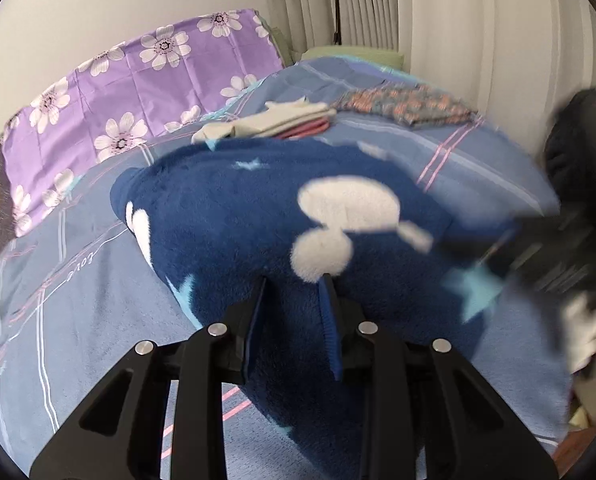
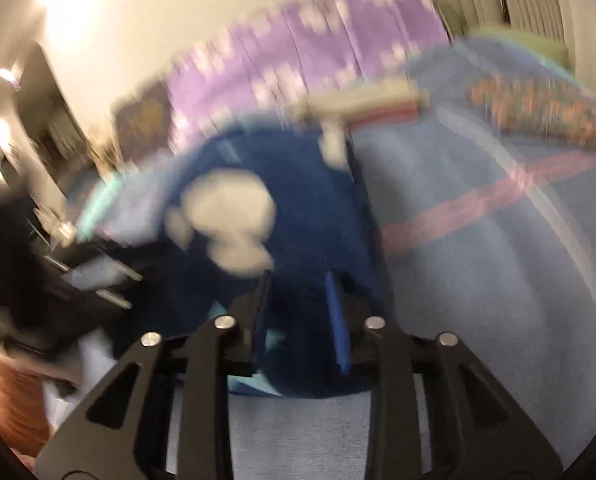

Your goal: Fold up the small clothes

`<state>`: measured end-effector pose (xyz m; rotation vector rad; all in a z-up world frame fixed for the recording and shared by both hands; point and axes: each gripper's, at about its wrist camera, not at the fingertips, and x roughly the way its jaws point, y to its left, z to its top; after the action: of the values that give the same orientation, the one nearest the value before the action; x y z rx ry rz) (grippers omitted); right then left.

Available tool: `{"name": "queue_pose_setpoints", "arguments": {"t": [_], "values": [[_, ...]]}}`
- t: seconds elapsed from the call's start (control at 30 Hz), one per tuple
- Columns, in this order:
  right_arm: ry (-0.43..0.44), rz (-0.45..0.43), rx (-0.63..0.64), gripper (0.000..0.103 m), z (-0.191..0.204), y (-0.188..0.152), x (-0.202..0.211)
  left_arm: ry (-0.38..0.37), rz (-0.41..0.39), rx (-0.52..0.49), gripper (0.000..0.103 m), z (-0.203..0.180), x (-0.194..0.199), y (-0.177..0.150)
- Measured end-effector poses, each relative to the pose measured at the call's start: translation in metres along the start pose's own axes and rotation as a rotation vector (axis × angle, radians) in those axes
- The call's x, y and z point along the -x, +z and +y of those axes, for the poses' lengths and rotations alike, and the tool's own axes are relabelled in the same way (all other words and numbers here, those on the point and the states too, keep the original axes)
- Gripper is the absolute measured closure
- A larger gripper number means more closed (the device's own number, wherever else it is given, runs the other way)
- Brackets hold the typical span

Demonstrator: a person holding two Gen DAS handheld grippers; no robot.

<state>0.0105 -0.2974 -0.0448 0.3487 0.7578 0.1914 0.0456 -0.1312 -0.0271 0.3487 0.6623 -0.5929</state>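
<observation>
1. The navy fleece garment (image 1: 258,216), printed with white shapes, lay on the bed (image 1: 78,320), bunched up between both sets of tongs.
2. The left tongs (image 1: 294,292) were clenched on a fold of the fleece near its front edge; the fabric bulged between the two blades.
3. The right tongs (image 2: 299,292) also had fleece between their blades, but that view was smeared, so I could not tell whether the pads gripped it or merely stood around it.
4. Risk: if the right side was slack, pulling the fold over would likely drag one corner only and skew the crease.
5. Risk: the thick pile could slip from a shallow pinch, dropping the layer mid-fold.
6. Risk: a wide sweep could probably disturb the cream and pink folded pile (image 1: 282,122) lying just behind the garment.
7. The left view alone showed sharply the patterned folded cloth (image 1: 405,106) and the purple flowered pillow (image 1: 138,92).
8. The right view alone showed the garment's right edge against bare bedsheet, and the left tongs' dark body (image 2: 78,280) at the picture's left side.
</observation>
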Motion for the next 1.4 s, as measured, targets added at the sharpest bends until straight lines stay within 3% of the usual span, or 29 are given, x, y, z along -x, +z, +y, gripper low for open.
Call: {"name": "queue_pose_setpoints", "arguments": {"t": [0.13,0.27,0.33,0.4,0.43,0.47,0.53,0.6,0.67,0.73,0.83,0.93,1.0,1.03,1.07,1.17,1.2,1.27,1.37,1.4], "values": [[-0.060,-0.032,0.071,0.075,0.012,-0.009,-0.005,0.001,-0.084,0.037,0.074,0.023,0.016,0.025],[-0.043,-0.008,0.074,0.074,0.010,-0.005,-0.007,-0.001,-0.099,0.066,0.074,0.046,-0.004,0.057],[-0.042,-0.006,0.081,0.074,0.009,-0.005,-0.009,0.057,-0.071,0.060,0.074,0.058,-0.034,0.068],[-0.055,-0.006,0.100,0.074,0.009,-0.005,-0.010,0.175,0.063,0.006,0.067,0.064,-0.093,0.058],[-0.055,-0.008,0.105,0.074,0.011,-0.005,-0.010,0.178,0.081,-0.018,0.068,0.063,-0.111,0.049],[-0.050,-0.008,0.115,0.074,0.013,-0.005,-0.011,0.136,0.039,0.020,0.069,0.067,-0.119,0.042],[-0.075,-0.001,0.139,0.074,0.017,-0.004,-0.013,0.097,0.062,0.109,0.069,0.076,-0.118,0.046],[-0.075,0.028,0.146,0.074,0.017,0.003,-0.012,0.129,0.068,0.057,0.070,0.069,-0.116,0.047],[-0.028,0.049,0.064,0.072,0.014,0.023,-0.003,0.129,0.070,0.069,0.070,0.069,-0.115,0.046],[0.022,-0.022,0.023,0.072,0.019,0.047,0.012,0.118,0.066,0.086,0.070,0.072,-0.116,0.046],[-0.014,-0.141,0.123,0.071,0.048,0.086,0.017,0.125,0.066,0.092,0.070,0.071,-0.116,0.047],[0.011,-0.093,0.097,0.071,0.052,0.113,-0.024,0.112,0.059,0.102,0.070,0.075,-0.114,0.045],[-0.128,0.052,0.096,0.071,0.036,0.110,-0.088,0.083,0.040,0.120,0.068,0.082,-0.107,0.045],[-0.143,0.087,0.112,0.071,0.029,0.103,-0.109,0.044,0.022,0.137,0.065,0.089,-0.102,0.046],[-0.119,0.038,0.103,0.071,0.019,0.094,-0.117,0.014,0.005,0.146,0.065,0.095,-0.096,0.049],[-0.118,0.028,0.089,0.071,0.020,0.093,-0.104,0.166,-0.079,0.151,0.067,0.118,-0.077,0.065],[-0.139,0.019,0.120,0.071,0.024,0.090,-0.105,0.149,-0.094,0.173,0.067,0.130,-0.075,0.073],[-0.149,0.014,0.126,0.070,0.025,0.089,-0.108,0.112,-0.070,0.203,0.067,0.144,-0.084,0.080],[-0.124,0.014,0.108,0.070,0.018,0.092,-0.108,0.169,0.094,0.087,0.062,0.144,-0.143,0.064],[-0.115,0.012,0.100,0.070,0.017,0.091,-0.108,0.133,0.076,0.107,0.061,0.148,-0.161,0.049]]}}
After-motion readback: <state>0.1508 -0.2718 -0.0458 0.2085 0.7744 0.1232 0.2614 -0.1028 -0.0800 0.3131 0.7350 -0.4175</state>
